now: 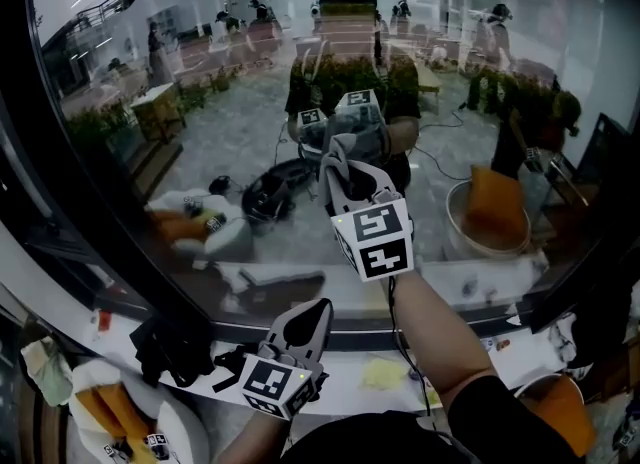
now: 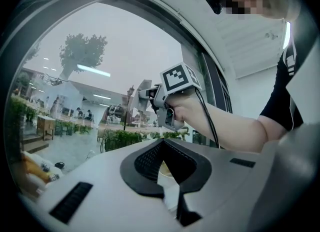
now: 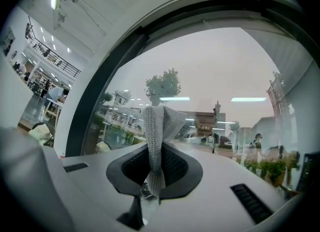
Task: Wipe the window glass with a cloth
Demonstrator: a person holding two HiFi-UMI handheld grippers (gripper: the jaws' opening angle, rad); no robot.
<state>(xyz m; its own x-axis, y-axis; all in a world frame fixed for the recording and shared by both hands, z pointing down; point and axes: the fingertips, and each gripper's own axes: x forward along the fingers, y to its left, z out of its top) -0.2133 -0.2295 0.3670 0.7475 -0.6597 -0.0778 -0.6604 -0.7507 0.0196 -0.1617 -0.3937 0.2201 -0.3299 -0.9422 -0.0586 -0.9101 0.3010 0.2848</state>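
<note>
A: Cloth (image 1: 345, 142): where, in head view?
B: Pinched in right gripper (image 1: 338, 167), upright against glass (image 1: 200, 102); left gripper (image 1: 318, 308) low, farther.
A: Left gripper view?
B: Jaws together, empty.
A: Right gripper view?
B: Jaws clamp cloth, glass straight ahead.

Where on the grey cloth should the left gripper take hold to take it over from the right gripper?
Probably the free end of the cloth, which stands up in a narrow bunch past the tips of the right gripper; the lower part is clamped there. The left gripper, low and shut, should open and come from its own side, along the window glass.
</note>
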